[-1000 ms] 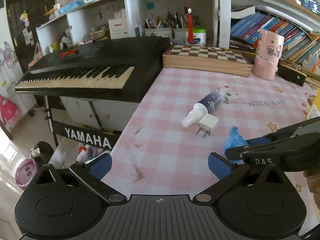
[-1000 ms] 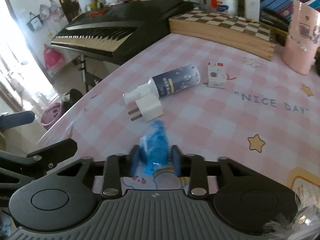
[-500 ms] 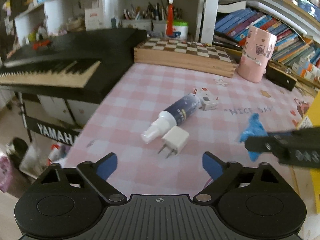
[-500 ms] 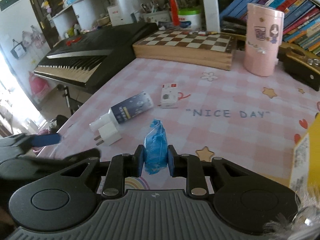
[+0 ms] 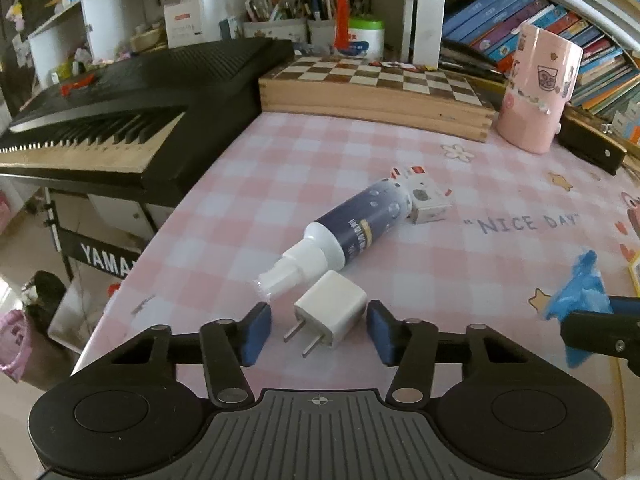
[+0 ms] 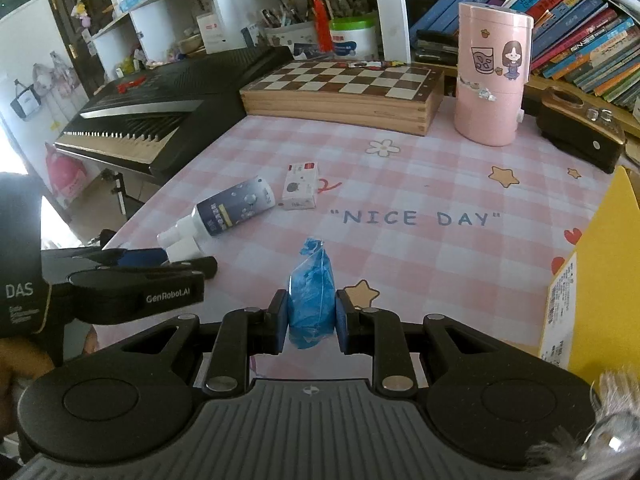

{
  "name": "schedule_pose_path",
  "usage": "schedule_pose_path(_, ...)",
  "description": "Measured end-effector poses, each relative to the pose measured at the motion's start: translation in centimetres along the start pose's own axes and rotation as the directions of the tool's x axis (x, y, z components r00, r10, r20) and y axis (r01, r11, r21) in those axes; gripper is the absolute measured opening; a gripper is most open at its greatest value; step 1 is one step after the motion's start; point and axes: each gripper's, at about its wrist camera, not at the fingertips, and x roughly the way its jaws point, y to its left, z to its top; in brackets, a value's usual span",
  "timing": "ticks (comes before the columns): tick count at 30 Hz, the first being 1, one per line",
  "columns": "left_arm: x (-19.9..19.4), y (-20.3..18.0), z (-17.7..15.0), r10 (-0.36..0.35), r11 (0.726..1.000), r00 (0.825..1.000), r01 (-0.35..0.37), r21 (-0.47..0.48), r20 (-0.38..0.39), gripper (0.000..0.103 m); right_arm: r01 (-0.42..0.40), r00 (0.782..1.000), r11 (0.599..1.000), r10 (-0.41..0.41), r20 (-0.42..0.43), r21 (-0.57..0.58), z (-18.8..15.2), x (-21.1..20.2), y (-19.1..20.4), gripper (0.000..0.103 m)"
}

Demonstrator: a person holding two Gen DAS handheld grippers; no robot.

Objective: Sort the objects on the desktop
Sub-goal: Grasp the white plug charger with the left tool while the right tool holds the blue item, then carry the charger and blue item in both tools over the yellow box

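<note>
A white plug charger [image 5: 332, 312] lies on the pink checked tablecloth [image 5: 460, 280], prongs toward me. My left gripper [image 5: 319, 330] straddles it with jaws closing; the right pad is at its edge and a gap shows on the left. In the right wrist view this gripper [image 6: 136, 280] sits at the left. My right gripper [image 6: 311, 320] is shut on a crumpled blue plastic bag [image 6: 312, 292], held above the cloth and also visible at the left wrist view's right edge [image 5: 580, 292]. A dark blue spray bottle [image 5: 360, 228] lies just beyond the charger, with a small white box [image 5: 428, 200] at its base.
A wooden chessboard box [image 6: 344, 88] and a pink canister [image 6: 492, 76] stand at the back, with book shelves behind. A black Yamaha keyboard [image 5: 120, 120] adjoins the table's left edge. A yellow box [image 6: 600, 280] stands at the right, a black device [image 6: 576, 136] beyond it.
My left gripper came forward and down over the charger and its jaws narrowed from wide open. My right gripper carried the blue bag up and off to the right.
</note>
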Motion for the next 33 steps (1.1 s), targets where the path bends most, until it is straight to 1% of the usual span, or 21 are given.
schedule_pose_path(1, -0.1, 0.0, 0.0, 0.000, 1.000, 1.000, 0.000, -0.002, 0.003, 0.042, -0.002, 1.000, 1.000, 0.002, -0.001, -0.001, -0.1, 0.0, 0.0, 0.022)
schedule_pose_path(2, -0.1, 0.0, 0.0, 0.001, 1.000, 1.000, -0.001, -0.003, 0.005, 0.034, -0.002, 1.000, 1.000, 0.002, -0.002, 0.000, -0.1, 0.0, -0.1, 0.022)
schedule_pose_path(7, -0.7, 0.2, 0.0, -0.042, 0.999, 0.999, 0.042, -0.019, -0.001, 0.034, -0.006, 1.000, 1.000, 0.006, -0.001, 0.008, -0.2, -0.2, -0.2, 0.022)
schedule_pose_path(14, -2.8, 0.1, -0.7, -0.106, 0.994, 0.994, 0.106, 0.009, 0.019, 0.034, -0.001, 1.000, 1.000, 0.001, -0.011, 0.018, -0.6, -0.3, -0.1, 0.022)
schedule_pose_path(18, -4.2, 0.2, -1.0, -0.149, 0.989, 0.988, 0.148, 0.028, 0.033, 0.034, 0.014, 1.000, 0.999, -0.014, -0.001, 0.032, -1.0, -0.9, 0.2, 0.022)
schedule_pose_path(22, -5.7, 0.0, -1.2, -0.159, 0.985, 0.985, 0.153, 0.085, 0.070, 0.034, 0.035, 0.999, 0.998, -0.036, 0.021, 0.044, -1.6, -2.1, 0.7, 0.022)
schedule_pose_path(26, -7.2, 0.1, -1.5, -0.177, 0.980, 0.979, 0.166, 0.110, 0.097, 0.034, 0.054, 0.998, 0.997, -0.056, 0.031, 0.064, -2.3, -3.1, 1.3, 0.022)
schedule_pose_path(33, -8.8, 0.9, -2.6, -0.199, 0.973, 0.974, 0.184, 0.136, 0.106, 0.034, 0.084, 0.995, 0.993, -0.088, 0.037, 0.085, -3.6, -4.7, 2.8, 0.022)
